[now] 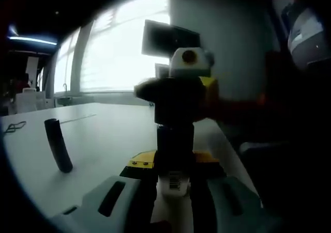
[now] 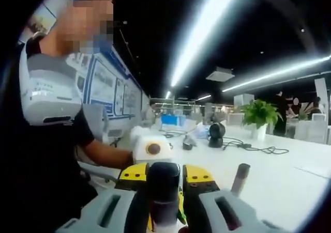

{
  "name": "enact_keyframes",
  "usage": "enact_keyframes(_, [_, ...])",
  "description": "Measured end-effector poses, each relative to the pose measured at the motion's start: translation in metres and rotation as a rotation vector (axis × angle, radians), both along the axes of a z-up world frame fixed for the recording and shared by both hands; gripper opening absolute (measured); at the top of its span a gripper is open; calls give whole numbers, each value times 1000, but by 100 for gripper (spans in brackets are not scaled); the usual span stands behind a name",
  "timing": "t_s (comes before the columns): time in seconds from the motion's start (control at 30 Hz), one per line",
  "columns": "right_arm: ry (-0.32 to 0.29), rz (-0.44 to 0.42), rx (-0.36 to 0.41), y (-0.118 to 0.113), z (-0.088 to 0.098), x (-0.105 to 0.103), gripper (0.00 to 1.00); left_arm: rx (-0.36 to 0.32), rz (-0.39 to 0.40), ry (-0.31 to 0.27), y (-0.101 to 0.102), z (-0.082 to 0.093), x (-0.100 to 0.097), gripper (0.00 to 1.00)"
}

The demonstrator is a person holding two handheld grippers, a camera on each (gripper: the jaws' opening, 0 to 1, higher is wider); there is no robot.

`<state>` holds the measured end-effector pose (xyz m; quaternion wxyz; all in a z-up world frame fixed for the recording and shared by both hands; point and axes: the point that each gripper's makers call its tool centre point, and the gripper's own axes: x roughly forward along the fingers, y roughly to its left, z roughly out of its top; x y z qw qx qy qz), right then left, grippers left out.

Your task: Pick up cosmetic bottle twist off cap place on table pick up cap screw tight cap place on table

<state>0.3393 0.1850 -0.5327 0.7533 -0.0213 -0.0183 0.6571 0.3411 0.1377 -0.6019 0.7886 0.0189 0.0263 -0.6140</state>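
A dark cosmetic bottle (image 1: 175,145) with a white barcode label is held above the white table (image 1: 103,135) between both grippers. My left gripper (image 1: 175,180) is shut on its labelled lower end. The right gripper (image 1: 176,106), with yellow parts, faces it and is shut on the bottle's upper end, where the cap is hidden inside its jaws. In the right gripper view, my right gripper (image 2: 164,197) is shut on the dark round end of the bottle (image 2: 164,181). The left gripper's yellow-tipped fingers (image 2: 134,172) sit just behind it.
A dark slim tube (image 1: 58,145) stands tilted on the table, also visible in the right gripper view (image 2: 240,179). A black round device (image 2: 216,132), cables (image 2: 253,148) and a plant (image 2: 260,114) lie farther back. The person (image 2: 51,114) stands close. The table edge (image 1: 227,145) runs nearby.
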Motion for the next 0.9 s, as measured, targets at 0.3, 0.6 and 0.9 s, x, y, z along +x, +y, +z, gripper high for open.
enact_keyframes(0.3, [31,-33,-13,0,-1,1,15,1,-1,-4,0,1,-2,14])
enact_keyframes(0.6, [43,-81,-7,-2,-1,2,15,2,-1,-3,-1,1,-2,14])
enact_keyframes(0.9, [55,-146,-30,-3,-2,3,15,1,-6,-3,0,0,-1,14])
